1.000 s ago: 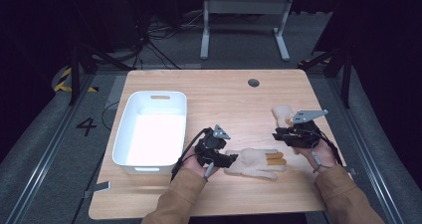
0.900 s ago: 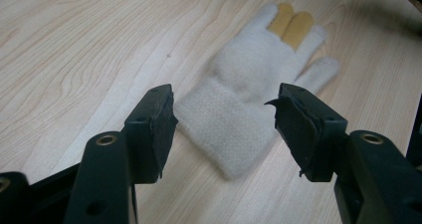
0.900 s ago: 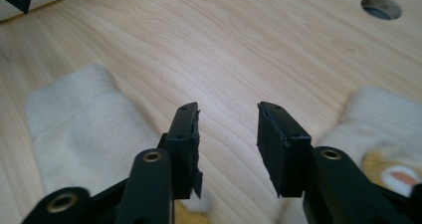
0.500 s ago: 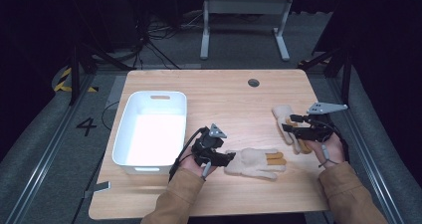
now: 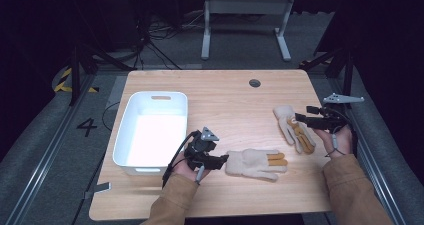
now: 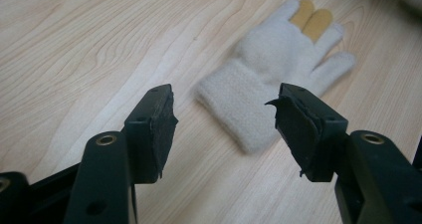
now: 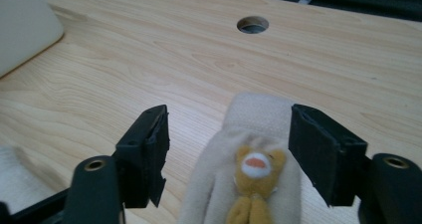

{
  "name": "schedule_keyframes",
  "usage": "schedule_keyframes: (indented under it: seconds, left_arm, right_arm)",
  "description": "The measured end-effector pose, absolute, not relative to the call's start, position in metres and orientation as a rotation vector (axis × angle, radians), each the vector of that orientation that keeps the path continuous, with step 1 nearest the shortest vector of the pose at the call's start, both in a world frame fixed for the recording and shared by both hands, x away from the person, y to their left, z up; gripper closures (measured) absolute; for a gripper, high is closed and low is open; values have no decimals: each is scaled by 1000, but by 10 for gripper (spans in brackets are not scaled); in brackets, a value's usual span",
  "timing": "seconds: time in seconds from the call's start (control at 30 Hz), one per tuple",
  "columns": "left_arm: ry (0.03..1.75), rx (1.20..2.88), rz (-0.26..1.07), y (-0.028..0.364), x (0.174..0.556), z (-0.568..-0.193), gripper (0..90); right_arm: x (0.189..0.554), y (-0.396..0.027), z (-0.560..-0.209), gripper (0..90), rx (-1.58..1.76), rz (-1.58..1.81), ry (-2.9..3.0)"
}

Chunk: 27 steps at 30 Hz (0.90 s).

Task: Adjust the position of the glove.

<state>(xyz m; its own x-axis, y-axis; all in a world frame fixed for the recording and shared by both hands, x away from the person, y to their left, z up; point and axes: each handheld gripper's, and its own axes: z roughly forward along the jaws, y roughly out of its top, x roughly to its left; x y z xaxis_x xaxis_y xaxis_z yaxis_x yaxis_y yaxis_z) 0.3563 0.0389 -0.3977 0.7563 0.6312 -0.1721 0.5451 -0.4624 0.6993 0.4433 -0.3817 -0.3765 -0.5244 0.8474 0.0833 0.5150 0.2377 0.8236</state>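
Two cream knitted gloves lie on the wooden table (image 5: 225, 100). One glove (image 5: 255, 163) (image 6: 268, 69) lies flat near the front, tan patches on its fingers. Its cuff is just beyond the tips of my left gripper (image 5: 223, 159) (image 6: 224, 119), which is open and touches nothing. The other glove (image 5: 295, 130) (image 7: 254, 169) has a small tan animal face and lies at the right. My right gripper (image 5: 301, 118) (image 7: 229, 139) hovers over it. Its jaws have just been opening; the glove lies below and between them, unpressed.
A white plastic tub (image 5: 150, 130) (image 7: 25, 30) stands at the table's left. A round cable hole (image 5: 255, 82) (image 7: 252, 24) sits near the far edge. Bare wood lies between the gloves and the far edge. The table's right edge is close to my right hand.
My right gripper has drawn back to the right and its jaws have spread, which leaves the right glove stretched out on the table. My left gripper and the front glove have stayed put.
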Motion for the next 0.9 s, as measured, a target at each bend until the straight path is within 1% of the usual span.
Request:
schedule_keyframes:
  seconds: [0.13,0.5,0.57,0.67,0.77,0.87,0.9]
  left_arm:
    - [887,2172,145,42,355,-398,410]
    - [894,2181,136,42,355,-402,405]
    - [895,2183,134,41,356,-402,404]
    - [893,2187,132,42,356,-403,402]
    - [896,2186,128,42,356,-403,400]
    - [899,2186,126,41,356,-404,398]
    - [899,2189,126,41,356,-404,398]
  right_arm:
    - [451,-384,-384,266,1290,1138,2133]
    - [465,-387,-406,244,1332,954,2162]
    - [467,-386,-410,276,1351,926,2181]
    - [469,-383,-416,364,1380,894,2217]
    - [472,-381,-420,413,1397,877,2240]
    - [473,-379,-425,506,1398,850,2271]
    - [474,-378,-427,523,1410,829,2281]
